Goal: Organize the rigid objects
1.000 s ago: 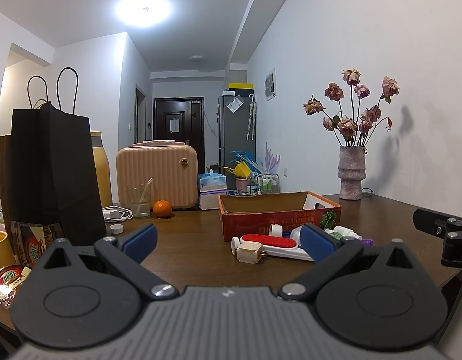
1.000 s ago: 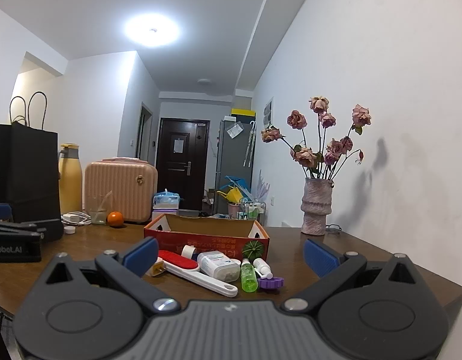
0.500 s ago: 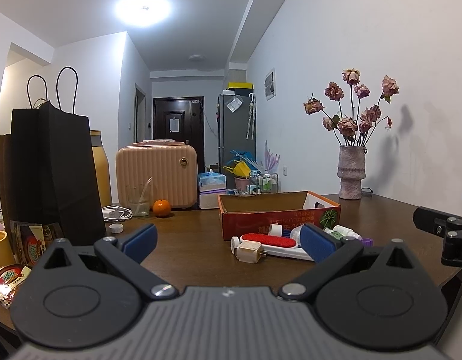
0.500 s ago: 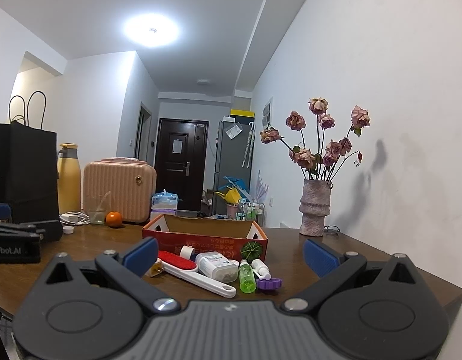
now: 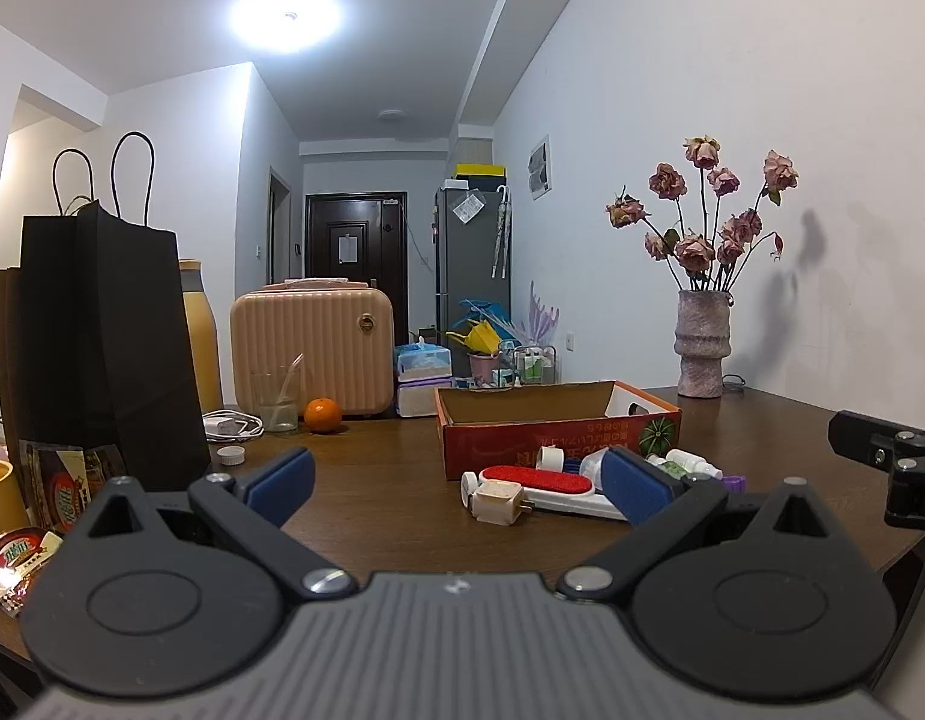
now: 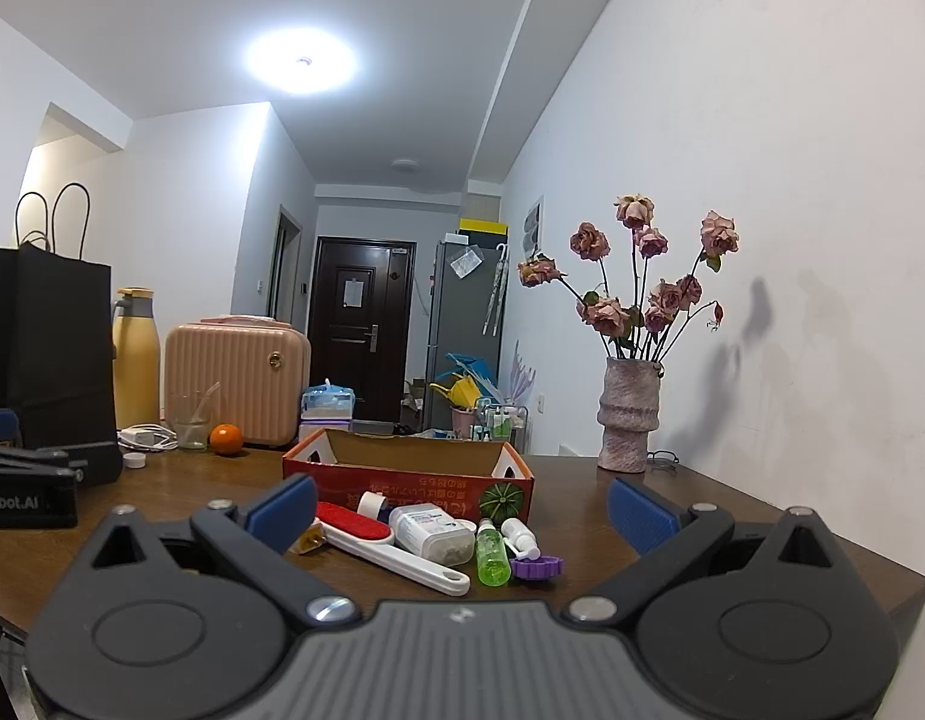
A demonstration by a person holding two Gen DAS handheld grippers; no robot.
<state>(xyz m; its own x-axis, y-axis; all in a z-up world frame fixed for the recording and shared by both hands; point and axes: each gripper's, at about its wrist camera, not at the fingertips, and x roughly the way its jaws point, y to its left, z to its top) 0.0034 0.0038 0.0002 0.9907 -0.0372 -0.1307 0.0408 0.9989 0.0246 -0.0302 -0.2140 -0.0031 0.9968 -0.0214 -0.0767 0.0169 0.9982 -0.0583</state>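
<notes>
So far I am holding both tools back from the pile, my right gripper (image 6: 459,510) and left gripper (image 5: 456,480) spread wide and gripping nothing. Straight ahead of the right one, the lint brush (image 6: 390,546), white jar (image 6: 429,531) and green bottle (image 6: 492,558) are lying on the table (image 6: 702,516) just before the red box (image 6: 402,474), which I judge is sitting unfilled, so all the sorting is waiting.
</notes>
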